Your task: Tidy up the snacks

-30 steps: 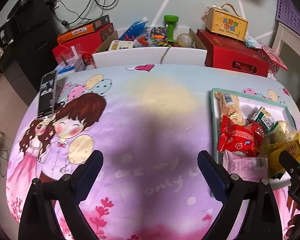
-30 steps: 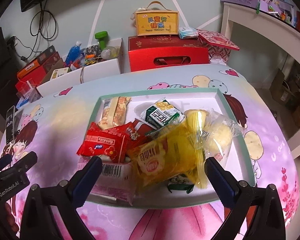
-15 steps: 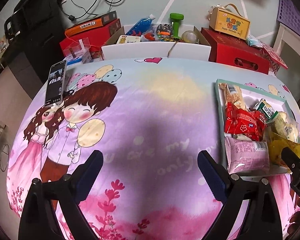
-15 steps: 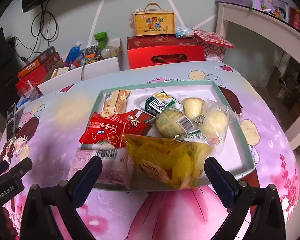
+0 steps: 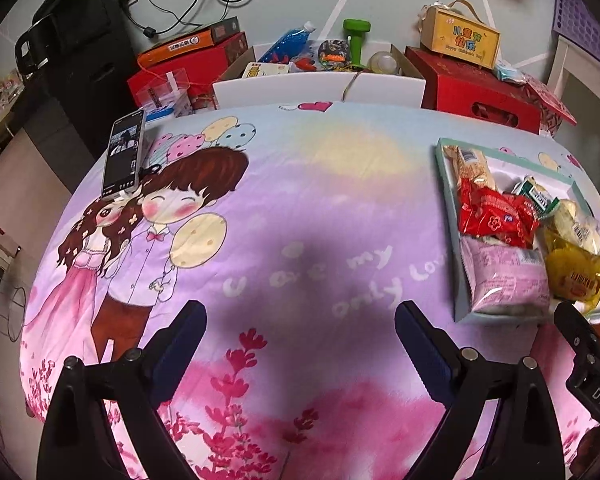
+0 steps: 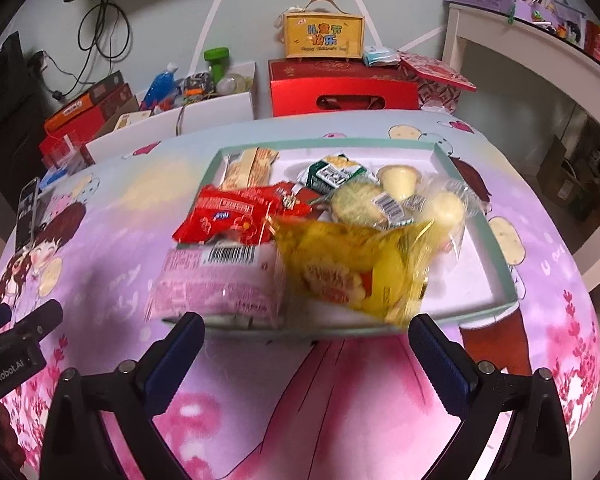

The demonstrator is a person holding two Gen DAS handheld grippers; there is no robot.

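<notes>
A teal-rimmed white tray (image 6: pixel 476 208) on the cartoon tablecloth holds several snacks: a red packet (image 6: pixel 228 216), a pink packet (image 6: pixel 216 284), a yellow bag (image 6: pixel 356 268), a green-and-white packet (image 6: pixel 328 172), a long biscuit pack (image 6: pixel 252 168) and clear-wrapped cakes (image 6: pixel 444 208). My right gripper (image 6: pixel 306 346) stands open just in front of the tray's near edge, with nothing in it. The left gripper (image 5: pixel 300 338) is open over bare cloth, left of the tray (image 5: pixel 448 216). The same pink packet (image 5: pixel 504 276) and yellow bag (image 5: pixel 576 272) lie at the tray's near end.
A phone (image 5: pixel 122 154) lies at the table's far left. Behind the table stand red boxes (image 6: pixel 340 88), a yellow gift box (image 6: pixel 324 36), a white box of odds and ends (image 5: pixel 320 84) and black equipment (image 5: pixel 76 52). A white shelf (image 6: pixel 540 52) is at the right.
Both grippers have drawn back toward me, so the tray sits farther off. The yellow bag, which stood between the right fingers, now lies tipped in the tray's near end.
</notes>
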